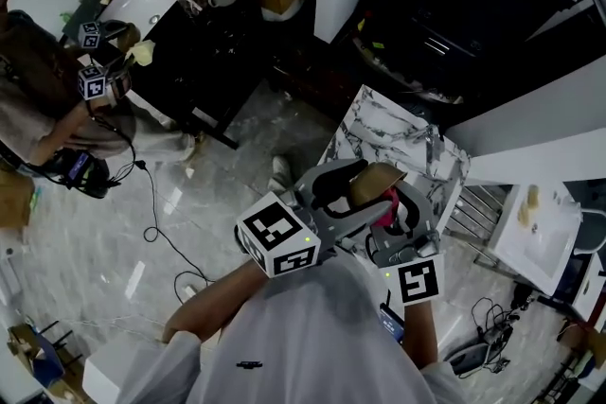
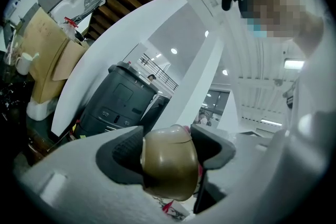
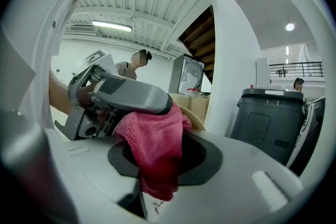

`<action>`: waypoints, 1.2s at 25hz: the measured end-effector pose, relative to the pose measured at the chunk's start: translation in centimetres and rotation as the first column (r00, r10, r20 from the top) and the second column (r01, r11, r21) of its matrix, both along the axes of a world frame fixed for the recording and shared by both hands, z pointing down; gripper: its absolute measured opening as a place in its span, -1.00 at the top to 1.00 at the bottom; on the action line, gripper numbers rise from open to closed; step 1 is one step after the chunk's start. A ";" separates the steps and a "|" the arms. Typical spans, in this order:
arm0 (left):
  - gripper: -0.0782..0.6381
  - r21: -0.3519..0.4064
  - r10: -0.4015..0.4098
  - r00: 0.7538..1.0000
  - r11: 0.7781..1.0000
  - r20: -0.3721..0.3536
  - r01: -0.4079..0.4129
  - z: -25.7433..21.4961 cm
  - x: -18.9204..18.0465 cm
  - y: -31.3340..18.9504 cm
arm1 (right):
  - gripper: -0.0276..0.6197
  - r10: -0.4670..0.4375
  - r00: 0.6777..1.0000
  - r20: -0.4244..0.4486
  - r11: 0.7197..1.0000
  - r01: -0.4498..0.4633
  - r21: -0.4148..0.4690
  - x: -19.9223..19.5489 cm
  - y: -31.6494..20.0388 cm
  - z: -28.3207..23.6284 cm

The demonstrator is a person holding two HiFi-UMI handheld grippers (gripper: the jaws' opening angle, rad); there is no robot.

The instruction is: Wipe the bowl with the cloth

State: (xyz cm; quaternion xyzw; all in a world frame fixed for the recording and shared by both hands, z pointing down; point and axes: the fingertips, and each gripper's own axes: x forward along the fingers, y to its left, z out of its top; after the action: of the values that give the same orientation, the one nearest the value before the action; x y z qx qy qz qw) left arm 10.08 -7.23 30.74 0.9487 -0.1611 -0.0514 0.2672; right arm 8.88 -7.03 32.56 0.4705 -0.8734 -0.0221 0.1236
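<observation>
Marbled white worktop [image 1: 374, 123] below: glossy olive-brown bowl [image 2: 169, 162] clamped in left tongs [image 2: 168, 147], pink terry cloth [image 3: 155, 149] clamped in right tongs [image 3: 157, 157], laid touching the bowl's right side.

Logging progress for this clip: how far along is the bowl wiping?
Done: the left claw grips the bowl and the right claw grips the pink cloth, both lifted. In hand: cloth against the bowl's rim. Left: how much is wiped does not show.
</observation>
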 end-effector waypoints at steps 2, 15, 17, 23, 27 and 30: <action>-0.03 0.004 -0.006 1.000 1.000 0.004 0.006 -0.2 -0.1 0.0 | 0.51 0.010 1.000 0.003 1.000 -0.010 -0.008 0.3 -0.4 0.0; -0.03 0.055 -0.050 0.999 0.997 0.017 0.049 -2.3 -2.3 -0.2 | 0.52 -0.043 0.989 -0.141 0.999 0.038 -0.034 -1.4 -0.3 0.1; -0.03 0.055 -0.042 0.999 0.998 0.027 0.041 -2.4 -2.3 -0.3 | 0.52 -0.062 0.984 -0.168 0.997 0.052 -0.062 -1.9 0.2 0.5; -0.03 0.038 0.005 0.998 0.999 0.065 -0.007 -1.1 -0.7 0.3 | 0.52 -0.126 0.975 -0.184 0.991 0.115 -0.070 -2.0 1.9 1.4; -0.03 -0.006 0.062 0.993 0.998 0.100 -0.062 0.0 0.4 0.9 | 0.52 -0.111 0.985 -0.134 0.993 0.103 -0.061 -1.0 2.2 1.2; -0.03 -0.024 0.080 0.991 0.997 0.109 -0.078 0.2 0.7 1.3 | 0.51 -0.047 0.998 -0.045 0.999 0.046 -0.028 -0.1 1.9 0.4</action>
State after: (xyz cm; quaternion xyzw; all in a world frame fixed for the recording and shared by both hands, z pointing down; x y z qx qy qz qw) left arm 10.76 -5.97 30.93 0.9530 -0.1385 0.0131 0.2692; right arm 8.74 -5.09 32.99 0.4478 -0.8813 -0.0240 0.1492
